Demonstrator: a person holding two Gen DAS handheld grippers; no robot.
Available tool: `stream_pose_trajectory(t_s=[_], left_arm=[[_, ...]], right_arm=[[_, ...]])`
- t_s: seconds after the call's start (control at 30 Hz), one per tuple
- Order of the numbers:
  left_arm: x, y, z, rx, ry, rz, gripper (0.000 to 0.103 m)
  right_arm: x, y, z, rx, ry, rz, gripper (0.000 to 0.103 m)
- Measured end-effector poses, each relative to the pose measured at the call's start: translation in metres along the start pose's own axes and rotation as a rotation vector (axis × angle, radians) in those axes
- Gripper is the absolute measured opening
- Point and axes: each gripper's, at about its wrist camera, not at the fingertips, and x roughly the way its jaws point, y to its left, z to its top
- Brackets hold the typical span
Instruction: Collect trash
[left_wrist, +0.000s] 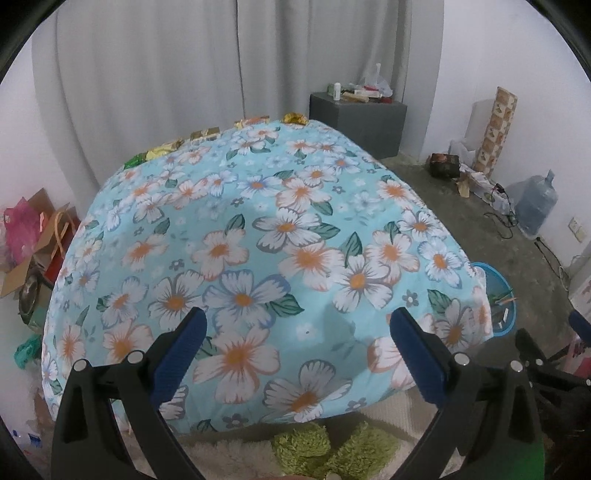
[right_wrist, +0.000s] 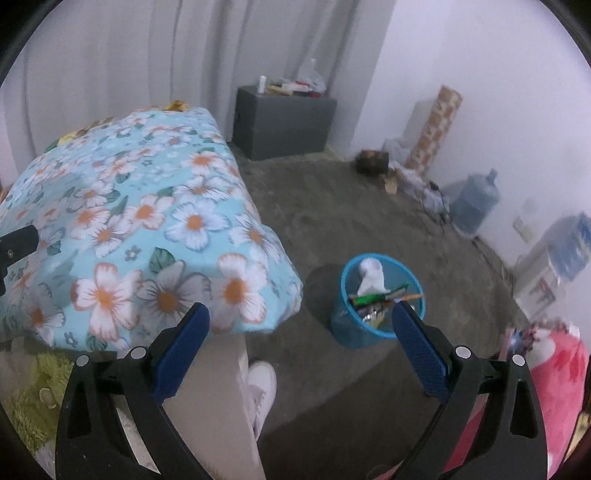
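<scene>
My left claw (left_wrist: 297, 328) hangs over the flowered cloth (left_wrist: 258, 240), its fingers spread wide and empty. My right claw (right_wrist: 301, 325) is likewise agape, holding nothing, above the floor. The blue bin (right_wrist: 382, 295) (already stuffed with paper and wrappers) stands just beside the table's corner.

The left gripper (left_wrist: 297, 328) is showing two blue, finely textured finger pads (left_wrist: 415, 354) bolted onto black, angular plastic arms with triangular cut-outs, and round silver pivot screws (left_wrist: 461, 358) are shining at the joints. The right gripper (right_wrist: 301, 328) is wearing the same build: blue dimpled pads (right_wrist: 419, 354) on black hinged frames, with silver screw heads (right_wrist: 462, 352) catching the light on each side. Below it, the person's white shoe (right_wrist: 262, 387) is showing on the floor, too blurred for further detail.
</scene>
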Motion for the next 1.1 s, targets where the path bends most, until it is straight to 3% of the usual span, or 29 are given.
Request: stream_pose_trajectory(t_s=[0.87, 1.1], left_arm=[[0.01, 0.002, -0.001, 0.001, 0.037, 0.02, 0.097], [0.004, -0.008, -0.003, 0.022, 0.043, -0.031, 0.097]], right_arm=[[0.008, -0.018, -0.005, 0.038, 0.03, -0.021, 0.095], [0.006, -0.019, -0.006, 0.043, 0.033, -0.027, 0.095]])
